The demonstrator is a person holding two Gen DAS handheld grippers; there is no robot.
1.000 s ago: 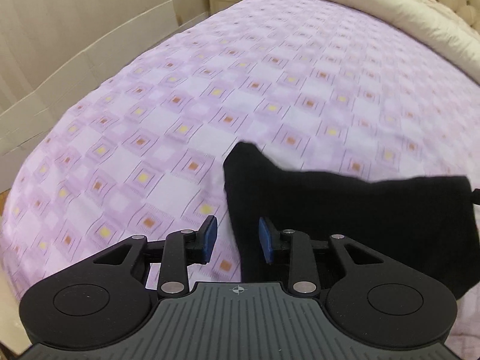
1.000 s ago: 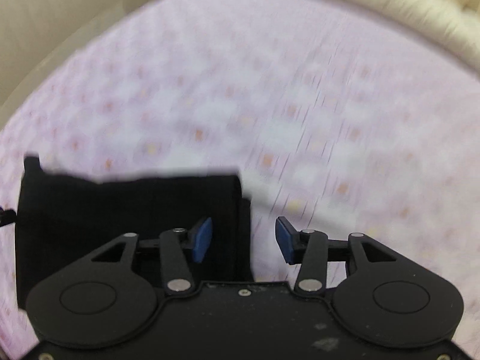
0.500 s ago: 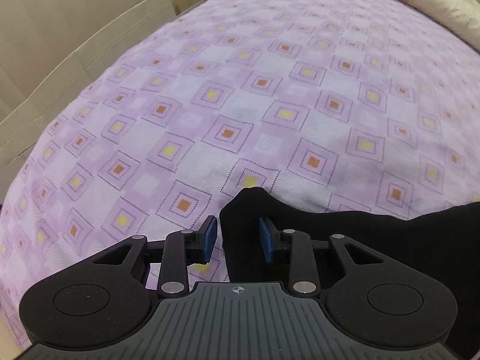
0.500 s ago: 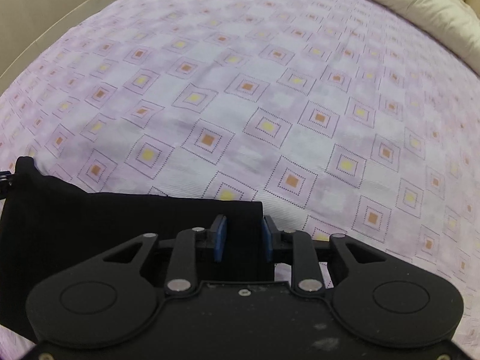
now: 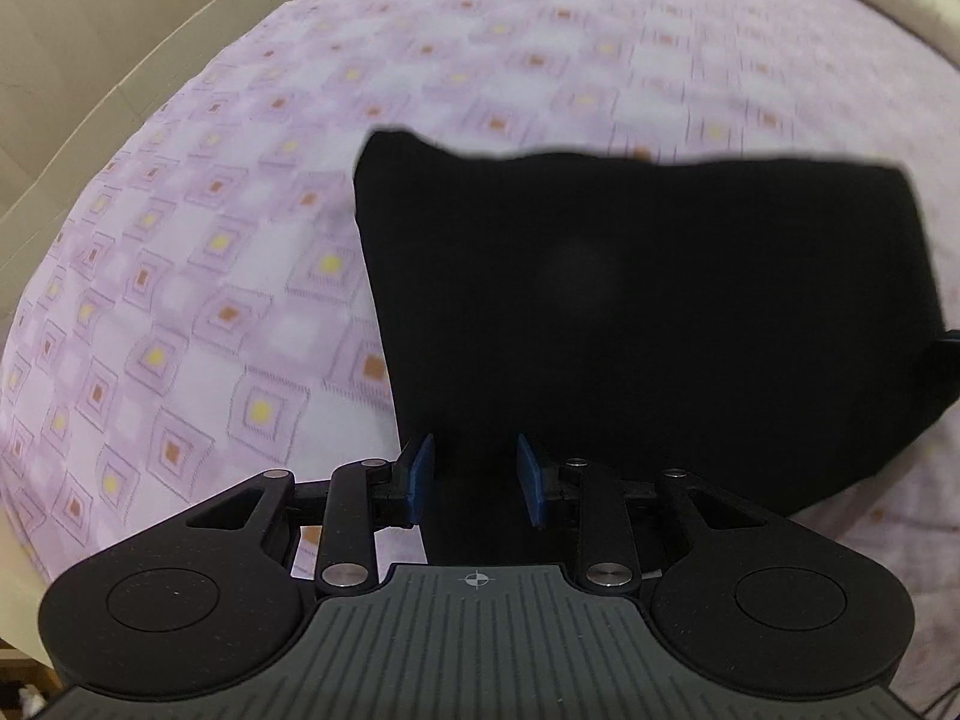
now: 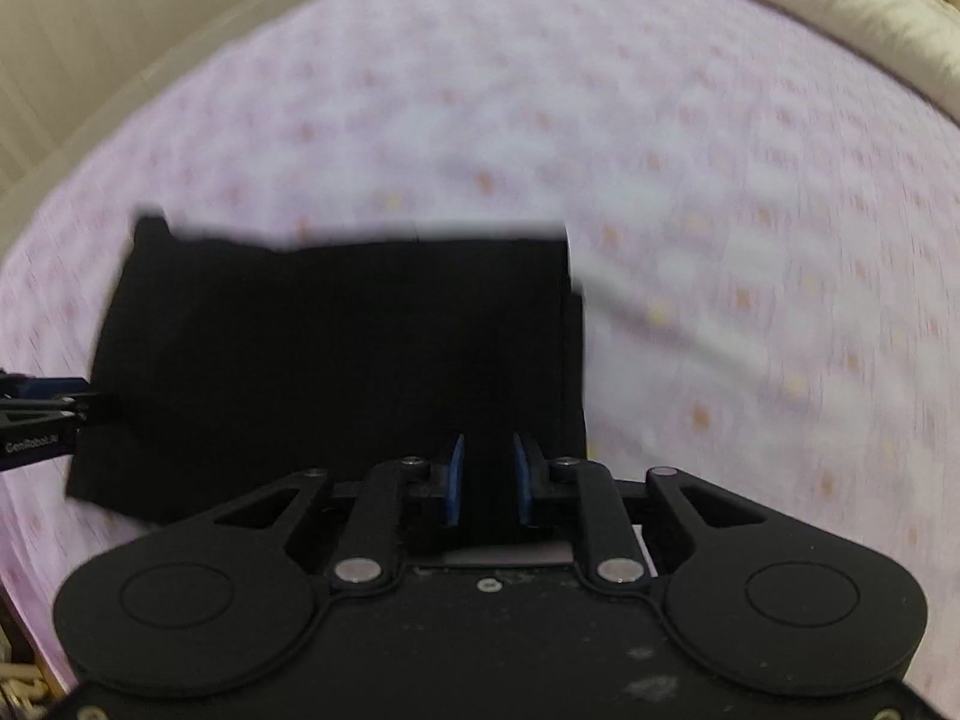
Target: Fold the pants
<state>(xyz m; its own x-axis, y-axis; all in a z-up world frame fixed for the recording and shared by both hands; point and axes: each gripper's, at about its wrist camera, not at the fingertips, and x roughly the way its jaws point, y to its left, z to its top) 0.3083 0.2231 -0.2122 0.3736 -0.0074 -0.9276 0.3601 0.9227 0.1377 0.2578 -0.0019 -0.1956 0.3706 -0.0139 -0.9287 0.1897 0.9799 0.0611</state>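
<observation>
The black pants (image 5: 648, 300) lie as a folded dark rectangle on the purple patterned bedspread (image 5: 198, 252). In the left wrist view my left gripper (image 5: 474, 477) is at the near left corner of the pants, its blue pads narrowly apart with black cloth between them. In the right wrist view the pants (image 6: 336, 348) fill the left centre, and my right gripper (image 6: 487, 477) holds their near right corner, pads close together on the cloth. The left gripper's tip (image 6: 42, 414) shows at the left edge of that view.
A cream duvet (image 6: 840, 54) is bunched along the far right of the bed. Beige wall panels (image 5: 90, 60) stand beyond the bed's left edge. The right wrist view is motion-blurred.
Both grippers have pulled back and lifted; far more of the pants shows in each view. The right pads closed on the cloth a second ago and stay closed. The left pads look slightly wider.
</observation>
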